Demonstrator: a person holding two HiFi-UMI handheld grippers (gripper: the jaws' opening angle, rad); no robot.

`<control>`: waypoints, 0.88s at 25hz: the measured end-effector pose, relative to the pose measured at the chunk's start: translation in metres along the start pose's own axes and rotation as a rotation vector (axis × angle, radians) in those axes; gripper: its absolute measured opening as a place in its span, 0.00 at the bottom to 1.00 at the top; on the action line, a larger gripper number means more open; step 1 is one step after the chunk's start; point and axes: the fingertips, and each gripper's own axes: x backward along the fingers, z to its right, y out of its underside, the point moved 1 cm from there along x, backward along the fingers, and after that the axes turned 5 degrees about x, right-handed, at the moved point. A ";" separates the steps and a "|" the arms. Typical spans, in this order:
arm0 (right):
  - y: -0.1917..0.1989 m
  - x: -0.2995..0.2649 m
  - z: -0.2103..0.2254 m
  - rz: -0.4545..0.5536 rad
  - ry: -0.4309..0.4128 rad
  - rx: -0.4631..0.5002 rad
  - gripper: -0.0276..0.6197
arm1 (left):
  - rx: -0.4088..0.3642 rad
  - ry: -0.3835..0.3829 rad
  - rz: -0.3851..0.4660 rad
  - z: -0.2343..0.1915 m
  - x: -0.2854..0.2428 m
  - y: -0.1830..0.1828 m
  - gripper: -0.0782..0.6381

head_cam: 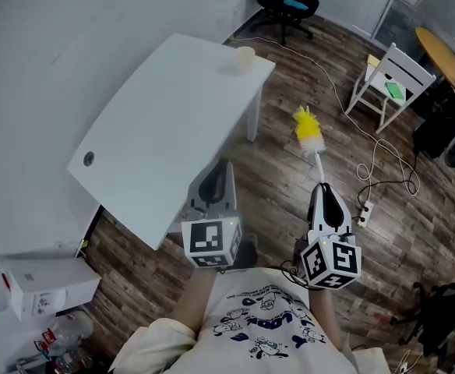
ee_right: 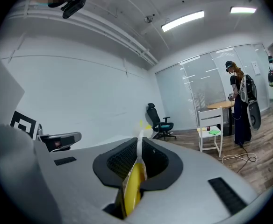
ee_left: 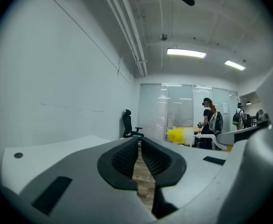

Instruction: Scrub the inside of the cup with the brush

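A pale cup [head_cam: 245, 58] stands near the far right corner of the white table [head_cam: 165, 123]. My right gripper [head_cam: 324, 195] is shut on the brush [head_cam: 309, 133], whose yellow and white bristle head points forward over the wooden floor. Its yellow handle [ee_right: 132, 185] sits clamped between the jaws in the right gripper view. My left gripper [head_cam: 216, 181] hovers by the table's near right edge with its jaws together and nothing between them. From the left gripper view the brush head [ee_left: 179, 135] shows to the right, and the cup is out of sight there.
A black office chair [head_cam: 287, 2] stands beyond the table. A white chair [head_cam: 389, 84] is at the right, with cables and a power strip [head_cam: 364, 211] on the floor. A white box [head_cam: 47, 285] lies at the lower left. A person [ee_right: 239, 106] stands far off.
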 end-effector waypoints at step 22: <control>-0.008 -0.072 -0.009 -0.032 0.004 0.005 0.11 | 0.034 -0.014 -0.035 -0.041 -0.062 0.001 0.15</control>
